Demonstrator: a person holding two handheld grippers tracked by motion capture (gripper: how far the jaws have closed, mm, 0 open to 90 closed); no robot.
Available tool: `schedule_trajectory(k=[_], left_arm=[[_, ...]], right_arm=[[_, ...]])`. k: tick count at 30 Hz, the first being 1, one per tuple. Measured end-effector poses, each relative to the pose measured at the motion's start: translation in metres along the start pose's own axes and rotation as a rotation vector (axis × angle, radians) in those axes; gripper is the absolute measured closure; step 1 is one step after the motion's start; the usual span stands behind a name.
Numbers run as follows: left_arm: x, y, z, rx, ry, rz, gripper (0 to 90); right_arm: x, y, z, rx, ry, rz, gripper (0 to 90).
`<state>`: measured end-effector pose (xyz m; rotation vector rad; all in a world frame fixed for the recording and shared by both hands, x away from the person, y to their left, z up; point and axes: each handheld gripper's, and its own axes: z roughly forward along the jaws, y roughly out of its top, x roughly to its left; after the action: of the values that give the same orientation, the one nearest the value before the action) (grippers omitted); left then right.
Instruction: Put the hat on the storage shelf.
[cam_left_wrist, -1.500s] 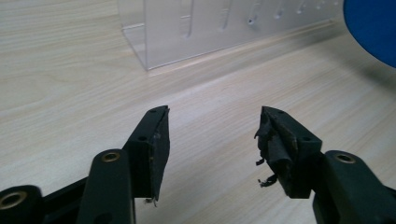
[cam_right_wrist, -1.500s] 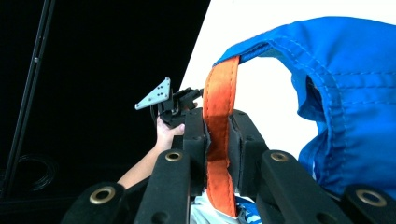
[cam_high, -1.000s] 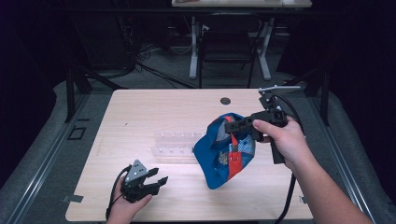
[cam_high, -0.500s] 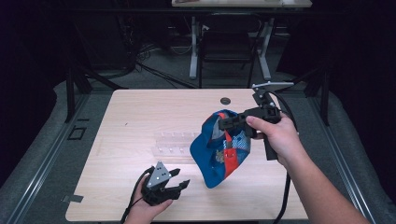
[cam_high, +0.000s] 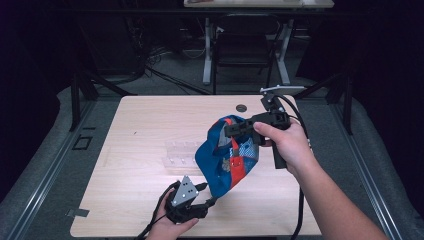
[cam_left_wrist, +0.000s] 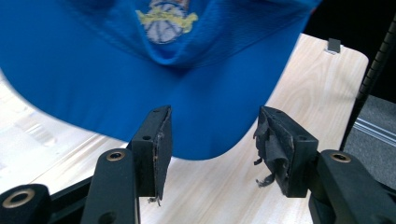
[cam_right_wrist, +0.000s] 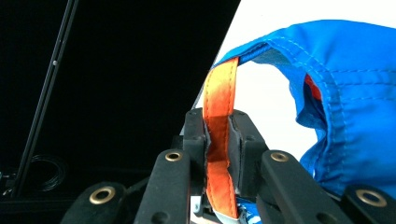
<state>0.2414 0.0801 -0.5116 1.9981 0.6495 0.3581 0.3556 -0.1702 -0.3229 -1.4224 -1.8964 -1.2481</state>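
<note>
Left tool (cam_left_wrist: 212, 149) now nearer 1 cap (cam_high: 227, 160); 2 tools, right tool (cam_right_wrist: 223, 156) on strap (cam_right_wrist: 219, 121).

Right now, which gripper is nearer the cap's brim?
Left. The left gripper sits open just under the cap's brim; the right gripper clamps the orange strap at the back.

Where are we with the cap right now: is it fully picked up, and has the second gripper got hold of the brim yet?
Done: the right gripper is shut on the cap's orange strap, and the blue cap hangs lifted above the table. In hand: the left gripper is open, its jaws on either side of the cap's brim, not yet closed on it. Left: gripping the brim and whatever placement follows.
</note>
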Motion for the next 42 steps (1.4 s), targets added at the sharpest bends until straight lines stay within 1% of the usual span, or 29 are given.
schedule_trajectory(k=[1, 4, 7, 8, 12, 14, 16, 18, 21, 24, 27, 29, 31, 34, 38, 42], left_arm=[[-0.002, 0.0, 0.001, -0.003, -0.002, 0.002, 45.9], [-0.007, 0.0, 0.003, -0.014, 0.011, 0.008, 44.0], [-0.01, 0.001, 0.006, -0.013, 0.007, 0.015, 42.4], [-0.012, 0.002, 0.008, -0.021, 0.009, 0.021, 41.9], [-0.017, 0.006, 0.012, -0.016, 0.036, 0.05, 42.8], [-0.017, 0.007, 0.014, -0.013, 0.042, 0.052, 44.2], [-0.016, 0.007, 0.015, -0.017, 0.059, 0.055, 46.7], [-0.013, 0.008, 0.013, -0.013, 0.065, 0.052, 51.0], [-0.009, 0.008, 0.009, -0.013, 0.08, 0.054, 55.2], [-0.005, 0.009, 0.004, -0.021, 0.084, 0.046, 58.2], [-0.001, 0.01, -0.002, -0.024, 0.09, 0.051, 61.7], [0.001, 0.011, -0.004, -0.025, 0.09, 0.049, 64.1], [0.003, 0.012, -0.006, -0.019, 0.101, 0.058, 68.6], [0.004, 0.012, -0.009, -0.014, 0.106, 0.063, 75.4], [0.005, 0.013, -0.012, -0.001, 0.123, 0.097, 80.2], [0.006, 0.013, -0.015, -0.004, 0.124, 0.104, 84.2]], right_arm=[[0.0, 0.0, 0.001, 0.002, 0.0, -0.001, 78.6], [0.001, 0.0, 0.002, 0.004, -0.001, 0.0, 78.6], [0.002, 0.0, 0.003, -0.005, 0.004, -0.004, 78.6], [0.002, 0.0, 0.004, -0.006, 0.004, -0.003, 78.6], [0.002, 0.0, 0.004, 0.0, 0.004, -0.001, 78.6], [0.002, 0.0, 0.005, -0.008, 0.008, -0.001, 78.6], [0.002, -0.001, 0.005, -0.002, 0.009, -0.005, 78.6], [0.001, -0.001, 0.005, 0.003, 0.007, -0.005, 78.6], [0.001, -0.002, 0.005, 0.0, 0.011, -0.001, 78.6], [0.0, -0.002, 0.003, -0.001, 0.006, 0.001, 78.6], [0.0, -0.001, 0.001, -0.016, 0.013, 0.01, 78.6], [0.001, -0.001, 0.001, -0.015, 0.011, 0.008, 78.6], [0.001, -0.001, 0.0, -0.011, 0.011, 0.003, 78.6], [0.003, 0.0, 0.001, -0.016, 0.014, 0.002, 78.6], [0.003, 0.0, 0.001, -0.014, 0.013, 0.0, 78.6], [0.003, 0.0, -0.001, -0.017, 0.013, -0.001, 78.5]])
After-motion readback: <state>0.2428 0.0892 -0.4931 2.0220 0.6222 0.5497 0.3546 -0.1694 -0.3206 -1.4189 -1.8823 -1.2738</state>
